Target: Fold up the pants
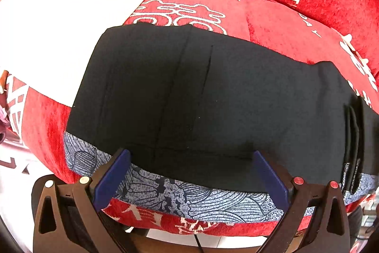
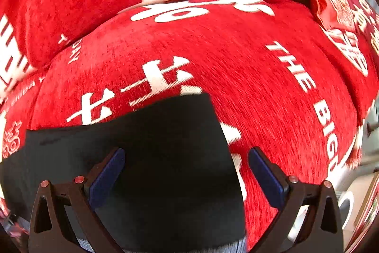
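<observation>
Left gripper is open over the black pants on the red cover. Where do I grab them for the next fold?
Probably the near hem of the black pants, where the blue-grey patterned lining shows along the edge. Come from the near side with the left gripper, one finger under: that edge lies straight across between the open fingers, while the rest lies flat on the red cover.

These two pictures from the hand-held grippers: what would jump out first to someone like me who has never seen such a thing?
The bright red cover with big white lettering fills both views. Across it lie the black pants, a blue flowered lining showing along their near edge in the left view. Low in each picture, the left gripper and right gripper spread blue-padded fingers wide over the cloth.
</observation>
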`<act>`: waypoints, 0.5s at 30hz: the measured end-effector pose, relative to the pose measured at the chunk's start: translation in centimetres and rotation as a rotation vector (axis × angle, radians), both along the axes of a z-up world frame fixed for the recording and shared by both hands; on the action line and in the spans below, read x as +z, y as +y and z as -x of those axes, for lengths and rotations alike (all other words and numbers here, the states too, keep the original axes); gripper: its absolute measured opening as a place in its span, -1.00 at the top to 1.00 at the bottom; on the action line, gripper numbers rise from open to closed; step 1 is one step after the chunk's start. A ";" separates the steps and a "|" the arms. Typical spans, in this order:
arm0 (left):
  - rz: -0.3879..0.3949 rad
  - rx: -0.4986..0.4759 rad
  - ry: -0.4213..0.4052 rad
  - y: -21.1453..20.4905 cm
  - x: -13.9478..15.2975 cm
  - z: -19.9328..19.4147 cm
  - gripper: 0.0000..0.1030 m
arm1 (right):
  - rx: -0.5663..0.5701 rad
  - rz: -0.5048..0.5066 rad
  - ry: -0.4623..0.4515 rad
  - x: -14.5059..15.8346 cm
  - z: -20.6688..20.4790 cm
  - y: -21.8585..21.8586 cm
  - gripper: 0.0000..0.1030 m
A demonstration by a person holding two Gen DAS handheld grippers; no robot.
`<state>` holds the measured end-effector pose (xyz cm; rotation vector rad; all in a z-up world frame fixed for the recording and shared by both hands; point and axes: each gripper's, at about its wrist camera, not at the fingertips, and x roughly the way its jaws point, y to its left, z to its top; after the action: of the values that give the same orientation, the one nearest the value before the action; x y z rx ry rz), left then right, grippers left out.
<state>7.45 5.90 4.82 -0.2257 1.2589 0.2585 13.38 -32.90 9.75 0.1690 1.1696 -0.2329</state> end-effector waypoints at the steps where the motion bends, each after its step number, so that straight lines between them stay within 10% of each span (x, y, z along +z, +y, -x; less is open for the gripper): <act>1: -0.002 -0.001 0.001 0.0 -0.1 -0.1 -1.00 | 0.035 0.028 -0.008 0.3 0.2 1.1 -1.00; 15: 0.019 0.089 -0.053 4.8 1.9 0.5 -1.00 | 0.417 0.119 -0.080 1.2 3.8 19.0 -0.99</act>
<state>6.91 10.65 6.77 -0.3037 1.2004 0.3150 9.61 -13.95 10.95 -0.1691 1.0820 0.0718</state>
